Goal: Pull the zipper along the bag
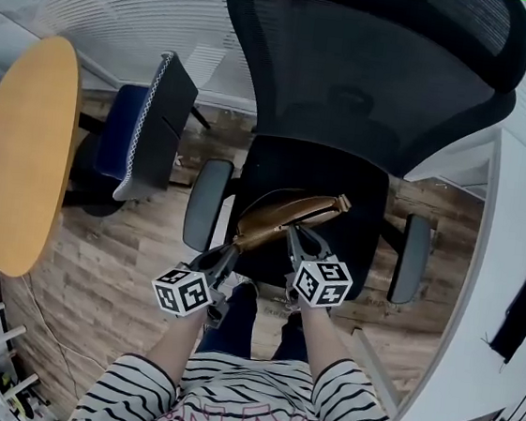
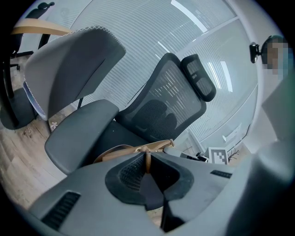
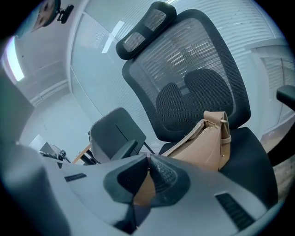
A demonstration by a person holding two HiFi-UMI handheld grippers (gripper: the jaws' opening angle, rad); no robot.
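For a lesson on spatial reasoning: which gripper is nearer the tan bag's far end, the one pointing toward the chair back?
Right. The right gripper grips the tan bag midway along; the left gripper holds its near end.

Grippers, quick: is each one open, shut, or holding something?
Left gripper: shut on a thin edge of the tan bag.
Right gripper: shut on the tan bag near its zipper; the pull itself cannot be made out.
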